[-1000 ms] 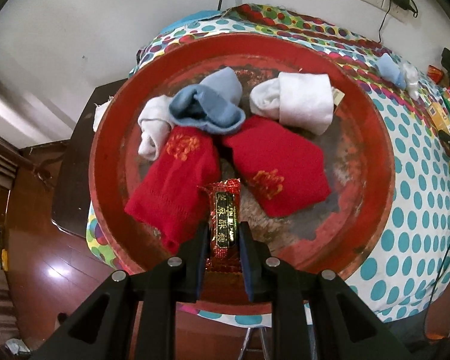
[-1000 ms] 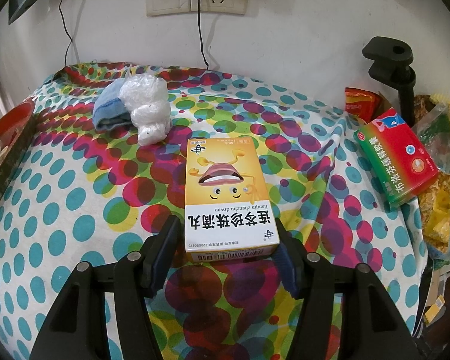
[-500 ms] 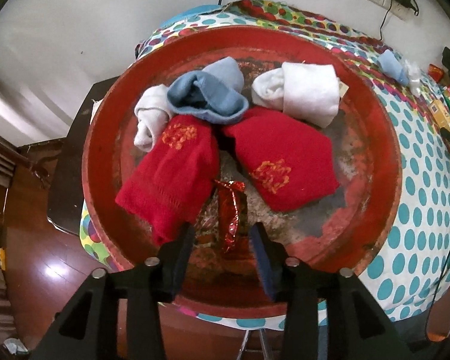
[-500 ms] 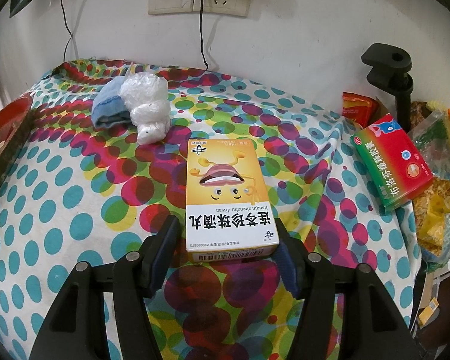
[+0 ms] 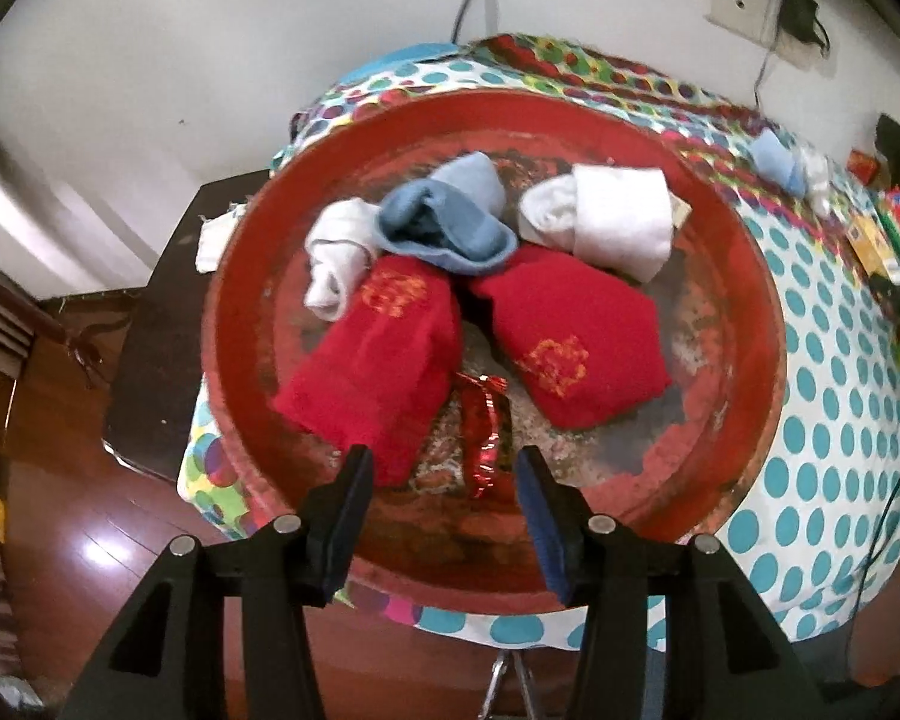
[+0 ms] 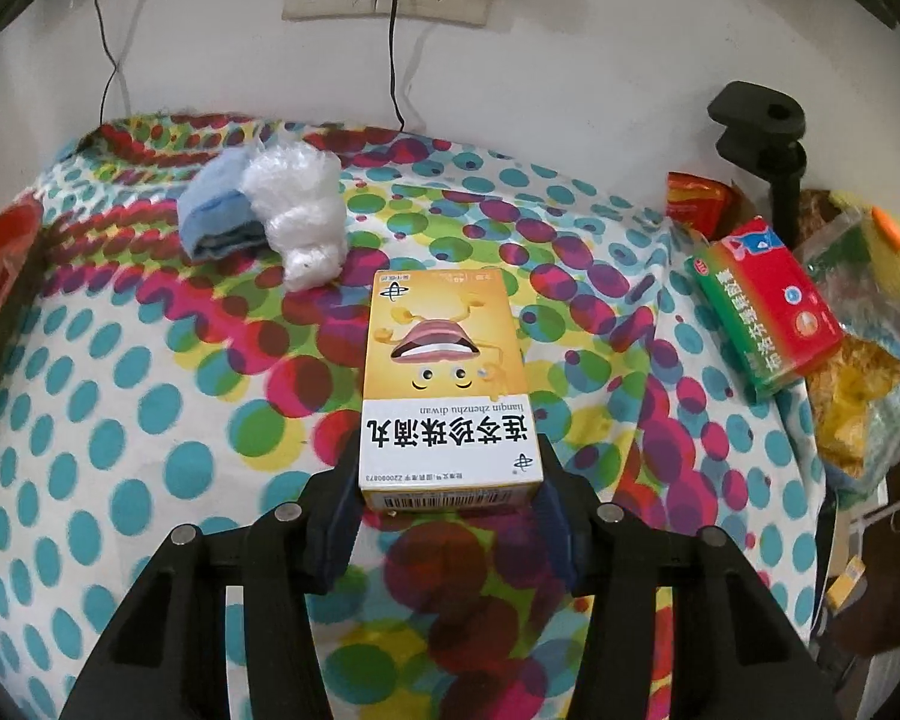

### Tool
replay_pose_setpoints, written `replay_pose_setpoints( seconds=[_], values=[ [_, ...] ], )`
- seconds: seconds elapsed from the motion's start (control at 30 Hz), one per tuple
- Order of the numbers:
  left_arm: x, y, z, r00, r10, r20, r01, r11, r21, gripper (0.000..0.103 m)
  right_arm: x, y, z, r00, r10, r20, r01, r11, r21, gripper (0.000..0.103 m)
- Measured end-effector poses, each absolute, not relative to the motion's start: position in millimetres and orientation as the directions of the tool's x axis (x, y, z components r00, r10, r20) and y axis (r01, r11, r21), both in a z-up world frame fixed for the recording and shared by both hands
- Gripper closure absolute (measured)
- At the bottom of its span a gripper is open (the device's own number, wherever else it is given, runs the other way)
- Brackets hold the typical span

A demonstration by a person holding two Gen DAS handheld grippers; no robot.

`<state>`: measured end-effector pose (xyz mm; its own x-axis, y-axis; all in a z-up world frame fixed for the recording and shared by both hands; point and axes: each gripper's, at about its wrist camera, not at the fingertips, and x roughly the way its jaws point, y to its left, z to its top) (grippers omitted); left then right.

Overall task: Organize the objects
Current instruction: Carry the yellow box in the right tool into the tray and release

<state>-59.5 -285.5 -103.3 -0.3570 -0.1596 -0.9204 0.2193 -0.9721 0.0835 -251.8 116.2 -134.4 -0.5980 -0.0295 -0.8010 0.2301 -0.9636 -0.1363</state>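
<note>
Left wrist: crinkled foil packet (image 5: 483,435) on worn round tray (image 5: 744,276).

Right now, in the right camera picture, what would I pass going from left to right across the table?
Red tray edge → blue sock → bubble wrap → yellow box held in the right tool → green-and-red box → yellow bag.

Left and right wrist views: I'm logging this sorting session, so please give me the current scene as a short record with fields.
left gripper: open, hanging over the red tray
candy wrapper: red foil, lying in the tray between the fingers, not gripped
tray contents: two red socks, a blue sock, white socks
right gripper: shut on yellow medicine box
surface: polka-dot cloth
</note>
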Motion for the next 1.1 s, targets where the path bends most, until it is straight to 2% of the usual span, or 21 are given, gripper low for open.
replay_pose_setpoints(
  seconds=[0.33, 0.6, 1.1],
  values=[
    [-45.1, -295.6, -88.8, -0.374, -0.169, -0.912, 0.255, -0.964, 0.074, 0.053, -216.7, 74.0, -103.0, -0.57, -0.154, -0.807, 0.319, -0.947, -0.045, 0.055],
    [-40.6, -291.8, -76.6, -0.402, -0.157, -0.902, 0.244, -0.968, 0.06, 0.053, -185.5, 20.5, -88.2, -0.556, -0.232, -0.798, 0.432, -0.901, -0.039, 0.055],
    [-27.7, -324.0, -71.0, -0.395, -0.182, -0.9, 0.315, -0.948, 0.054, 0.053, -150.1, -77.1, -68.5, -0.525, -0.33, -0.784, 0.608, -0.791, -0.074, 0.055]
  ],
)
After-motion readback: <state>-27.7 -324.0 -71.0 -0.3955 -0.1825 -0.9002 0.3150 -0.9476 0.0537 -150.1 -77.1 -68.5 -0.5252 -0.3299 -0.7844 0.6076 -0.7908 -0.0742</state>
